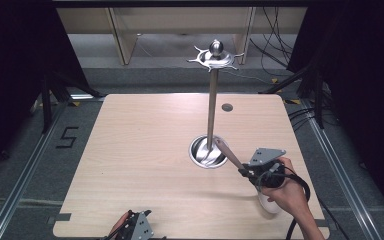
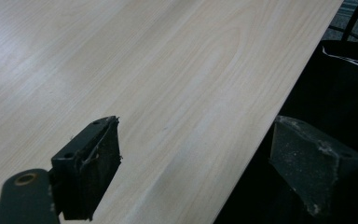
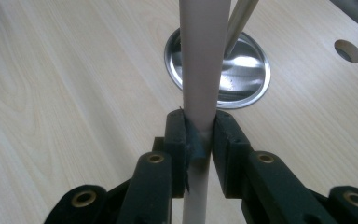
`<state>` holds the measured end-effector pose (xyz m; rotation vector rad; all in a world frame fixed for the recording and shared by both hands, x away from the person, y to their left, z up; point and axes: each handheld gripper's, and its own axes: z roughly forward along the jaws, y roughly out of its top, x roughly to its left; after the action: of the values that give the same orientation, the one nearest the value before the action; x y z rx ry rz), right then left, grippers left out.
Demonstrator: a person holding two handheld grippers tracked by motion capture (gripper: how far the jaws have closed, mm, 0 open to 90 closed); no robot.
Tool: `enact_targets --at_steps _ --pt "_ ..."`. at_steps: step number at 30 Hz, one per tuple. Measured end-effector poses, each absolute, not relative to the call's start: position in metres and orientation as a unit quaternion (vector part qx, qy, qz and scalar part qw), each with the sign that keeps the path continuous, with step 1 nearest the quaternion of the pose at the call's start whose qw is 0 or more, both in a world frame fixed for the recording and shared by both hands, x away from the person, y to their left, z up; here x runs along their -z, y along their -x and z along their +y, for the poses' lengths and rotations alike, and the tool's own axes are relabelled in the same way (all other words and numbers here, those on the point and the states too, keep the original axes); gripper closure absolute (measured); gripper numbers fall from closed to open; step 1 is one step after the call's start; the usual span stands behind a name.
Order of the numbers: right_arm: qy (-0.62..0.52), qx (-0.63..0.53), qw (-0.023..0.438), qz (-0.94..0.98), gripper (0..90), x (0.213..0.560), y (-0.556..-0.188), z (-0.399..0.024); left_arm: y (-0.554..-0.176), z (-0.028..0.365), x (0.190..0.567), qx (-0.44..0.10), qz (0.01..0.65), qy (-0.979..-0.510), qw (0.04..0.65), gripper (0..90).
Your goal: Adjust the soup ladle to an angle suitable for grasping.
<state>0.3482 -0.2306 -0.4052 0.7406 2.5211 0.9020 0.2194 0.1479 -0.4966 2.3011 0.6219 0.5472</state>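
Note:
A metal stand rises from a round shiny base [image 1: 202, 155] near the table's middle; its thin pole [image 1: 211, 107] ends in a hooked crown with a ball [image 1: 216, 54]. My right gripper [image 1: 245, 172] is shut on a utensil's pale handle [image 1: 228, 152], whose tip reaches the base's rim. A white rounded end [image 1: 269, 202] shows below the hand. In the right gripper view the jaws [image 3: 199, 135] pinch the handle [image 3: 203, 60], with the base [image 3: 242, 70] behind it. My left gripper [image 1: 136, 222] is open at the table's near edge, its jaws [image 2: 196, 154] wide apart and holding nothing.
The light wooden table [image 1: 140, 150] has a small round hole [image 1: 227, 107] at the back right. Dark curtains flank both sides. Cables [image 1: 275, 45] and wooden furniture legs lie on the floor behind the table.

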Motion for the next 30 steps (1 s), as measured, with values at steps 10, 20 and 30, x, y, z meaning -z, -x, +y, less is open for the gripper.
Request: enact_targets --at_steps 10,20,30 --pt "-0.281 -0.38 0.195 0.859 77.4 0.401 -0.344 -0.254 -0.22 0.149 0.496 -0.212 0.241 -0.884 0.341 15.2" --pt "-0.277 -0.403 0.205 0.848 77.5 0.401 -0.342 -0.258 -0.22 0.149 0.497 -0.206 0.241 -0.885 0.342 15.2" --pt "-0.277 -0.442 0.206 0.828 77.5 0.396 -0.346 -0.262 -0.22 0.148 0.497 -0.206 0.241 -0.884 0.343 15.2"
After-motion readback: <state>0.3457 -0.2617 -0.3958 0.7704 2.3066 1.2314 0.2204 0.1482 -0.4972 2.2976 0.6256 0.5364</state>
